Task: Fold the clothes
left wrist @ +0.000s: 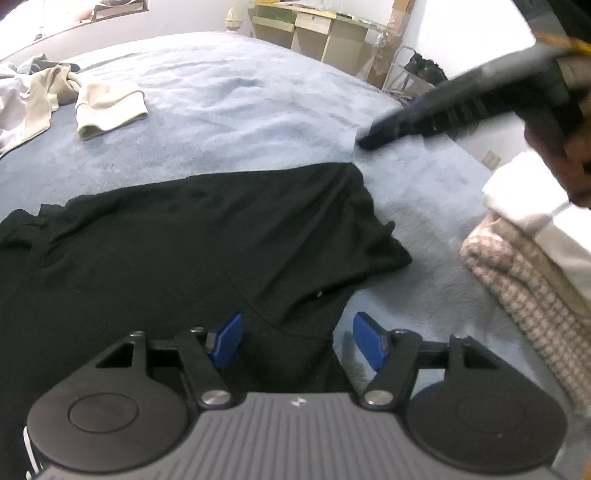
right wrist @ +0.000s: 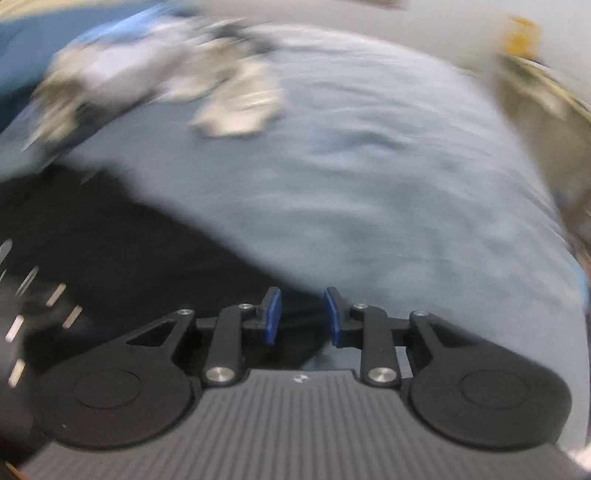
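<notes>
Black shirt point(left wrist: 166, 251): spread flat for folding; my left gripper point(left wrist: 297, 341) gapes empty, right gripper point(right wrist: 301, 315) narrow, empty.

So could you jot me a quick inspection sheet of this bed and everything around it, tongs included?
Surface: bed with a light blue cover, rumpled.
Job's things: black garment spread flat near the camera.
Clutter: cream clothes heaped at the far left; folded checked fabric with white cloth on top at the right.
Tongs: left tongs open, over the black garment's edge, pads not pressing; right tongs parted with a narrow gap, nothing clearly between them, picture blurred.
Cables: nothing seen.
Surroundings: pale wooden desk by the far wall, a metal rack beside it.
</notes>
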Demonstrator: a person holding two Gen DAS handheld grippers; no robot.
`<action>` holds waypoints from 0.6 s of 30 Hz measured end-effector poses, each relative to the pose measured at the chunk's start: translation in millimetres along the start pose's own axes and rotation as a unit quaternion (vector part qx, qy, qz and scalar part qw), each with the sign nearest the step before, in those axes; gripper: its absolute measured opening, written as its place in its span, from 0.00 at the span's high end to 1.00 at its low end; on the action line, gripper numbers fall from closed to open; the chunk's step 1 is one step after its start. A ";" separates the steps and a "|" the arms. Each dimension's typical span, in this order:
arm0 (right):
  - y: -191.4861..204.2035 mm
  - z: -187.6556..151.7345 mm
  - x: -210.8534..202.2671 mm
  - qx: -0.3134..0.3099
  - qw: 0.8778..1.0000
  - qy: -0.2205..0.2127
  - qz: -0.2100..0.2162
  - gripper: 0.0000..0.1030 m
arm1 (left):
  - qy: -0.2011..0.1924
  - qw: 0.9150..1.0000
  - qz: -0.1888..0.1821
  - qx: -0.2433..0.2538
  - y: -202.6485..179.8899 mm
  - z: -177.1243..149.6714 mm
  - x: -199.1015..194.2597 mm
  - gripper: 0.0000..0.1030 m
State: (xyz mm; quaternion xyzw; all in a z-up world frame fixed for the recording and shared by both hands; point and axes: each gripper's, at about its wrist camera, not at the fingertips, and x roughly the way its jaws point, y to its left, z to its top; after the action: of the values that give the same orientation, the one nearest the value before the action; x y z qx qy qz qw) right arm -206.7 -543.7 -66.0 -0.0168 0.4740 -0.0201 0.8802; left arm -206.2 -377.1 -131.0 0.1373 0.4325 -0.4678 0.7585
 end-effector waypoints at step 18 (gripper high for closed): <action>137.3 56.1 29.2 0.009 0.996 0.013 0.089 0.71 | -0.047 0.933 0.157 -0.319 215.6 -101.5 -180.0 0.34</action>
State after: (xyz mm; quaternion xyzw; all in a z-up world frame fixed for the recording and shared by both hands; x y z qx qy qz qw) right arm -141.1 -407.5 -66.2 0.0335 0.4846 0.0543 0.8724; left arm -115.0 -95.4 -91.8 -0.0682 0.4954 -0.1863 0.8457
